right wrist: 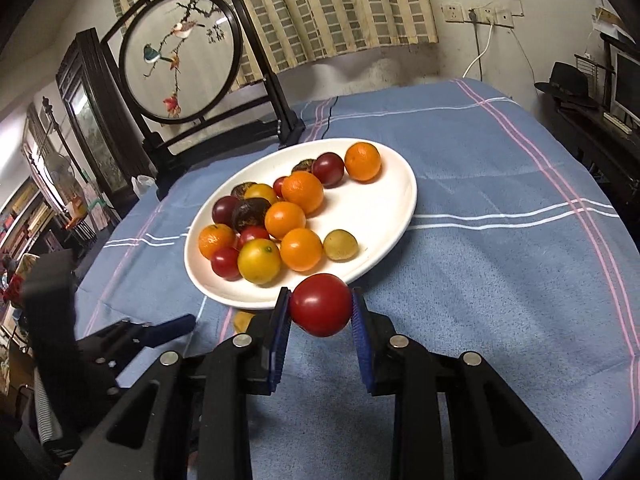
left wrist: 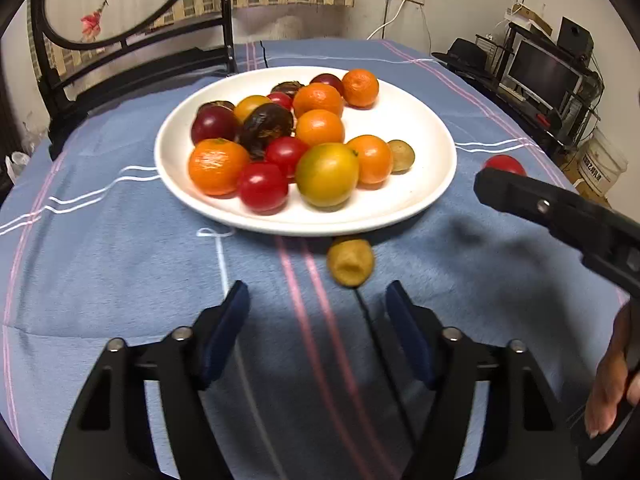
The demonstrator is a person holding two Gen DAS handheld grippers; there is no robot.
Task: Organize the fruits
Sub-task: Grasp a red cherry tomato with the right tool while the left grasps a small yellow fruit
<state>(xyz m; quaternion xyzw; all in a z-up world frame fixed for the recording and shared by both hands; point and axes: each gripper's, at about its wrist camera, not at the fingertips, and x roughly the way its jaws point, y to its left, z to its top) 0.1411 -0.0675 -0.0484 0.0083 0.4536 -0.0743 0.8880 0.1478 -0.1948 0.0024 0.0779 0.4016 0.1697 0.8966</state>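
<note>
**Red tomato gripped beside the fruit plate, yellow fruit loose on the cloth**

The right gripper (right wrist: 321, 309) holds a red tomato (right wrist: 321, 305) between its blue pads, clamped from both sides just short of the near rim of the white plate (right wrist: 400, 216). The tomato is nearly round, its slightly longer axis tilted down toward the camera. The left gripper (left wrist: 318, 304) stands about half open with nothing between its fingers; a small yellow-brown fruit (left wrist: 350, 262) lies on the cloth just ahead of them and just beside the plate's near edge, its dimpled end turned toward the lens.

The plate carries a heap of small oranges, red and dark-purple tomatoes, a yellow-green citrus (left wrist: 327, 175) and a dark wrinkled fruit (left wrist: 266, 125) — crowded to the left half, the right half bare.

The left wrist view shows the loose yellow-brown fruit whole, and the right gripper only as a black finger with the tomato's red top peeking behind it (left wrist: 505, 165); a hand (left wrist: 612, 380) shows at the right edge. The right wrist view shows the grip plainly, but of the loose fruit only a sliver under the left finger.

The surface is a blue tablecloth (right wrist: 500, 208) with pink and white stripes. Behind it stand a dark-framed round embroidery screen (right wrist: 180, 56) with birds, a checked curtain, wall sockets — and to the right a monitor and a black hat.
</note>
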